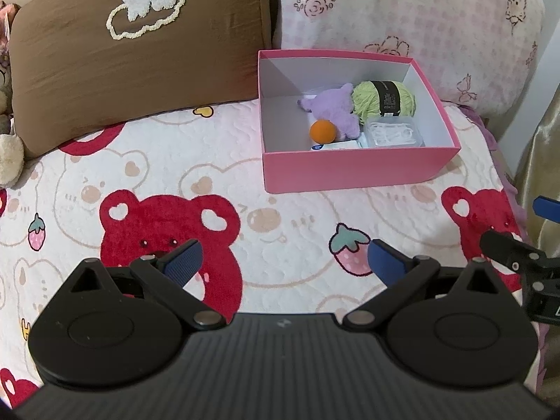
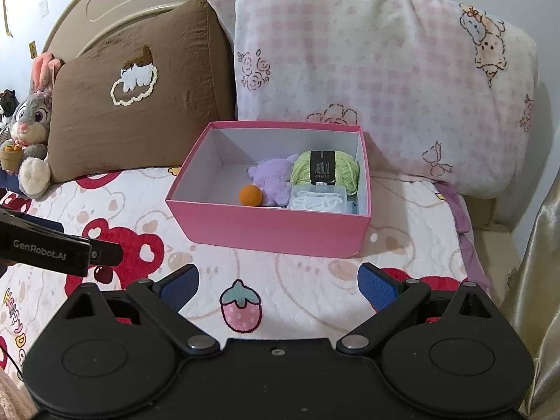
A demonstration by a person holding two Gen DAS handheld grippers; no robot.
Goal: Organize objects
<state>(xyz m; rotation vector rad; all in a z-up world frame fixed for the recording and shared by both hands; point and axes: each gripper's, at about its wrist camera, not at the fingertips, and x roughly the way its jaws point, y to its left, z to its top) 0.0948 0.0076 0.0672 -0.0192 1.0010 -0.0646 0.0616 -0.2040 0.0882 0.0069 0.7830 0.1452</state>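
both tongs, left tongs and right tongs, wide and empty above the bed, pink box holding yarn, purple plush, orange ball

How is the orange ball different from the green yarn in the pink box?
The orange ball is small, plain and round; the green yarn is bigger, stringy and wears a black label. The ball sits near the box's middle; the yarn sits against its right wall. Both lie inside the pink box, beside the purple plush.

The left gripper and right gripper both hover side by side, jaws spread wide, holding nothing.
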